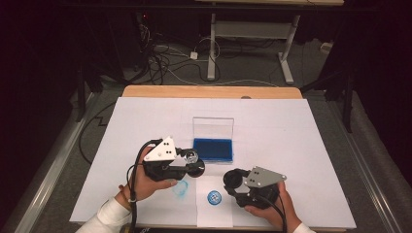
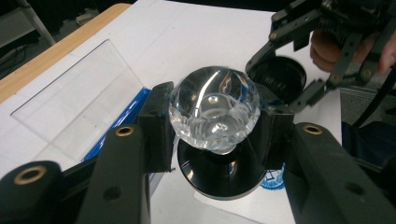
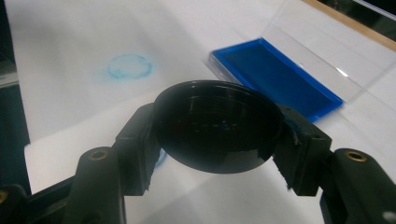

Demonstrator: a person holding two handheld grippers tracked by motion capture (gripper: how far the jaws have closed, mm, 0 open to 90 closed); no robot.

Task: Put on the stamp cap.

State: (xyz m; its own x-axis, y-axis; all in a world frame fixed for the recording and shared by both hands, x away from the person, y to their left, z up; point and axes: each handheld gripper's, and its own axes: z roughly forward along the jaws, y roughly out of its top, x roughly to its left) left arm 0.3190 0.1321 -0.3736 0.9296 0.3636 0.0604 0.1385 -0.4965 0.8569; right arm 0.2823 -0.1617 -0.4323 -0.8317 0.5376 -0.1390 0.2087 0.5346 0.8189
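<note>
My left gripper (image 1: 190,160) is shut on a stamp with a clear faceted knob (image 2: 214,109) and a round black base (image 2: 219,175), held just above the white paper. The pads press on the knob's sides. Right of it, my right gripper (image 1: 234,182) is shut on a round black cap (image 3: 217,123), its hollow side showing; the same black cap (image 2: 278,77) appears beyond the knob. A sharp blue stamp print (image 1: 214,196) lies on the paper between the two grippers. A faint blue ring (image 3: 130,66) lies to its left.
An open ink pad (image 1: 213,149) with a blue cushion sits behind the grippers, its clear lid (image 1: 213,127) standing upright at the back. White paper (image 1: 301,145) covers the wooden table (image 1: 209,91). A smaller sheet (image 1: 214,213) lies at the near edge.
</note>
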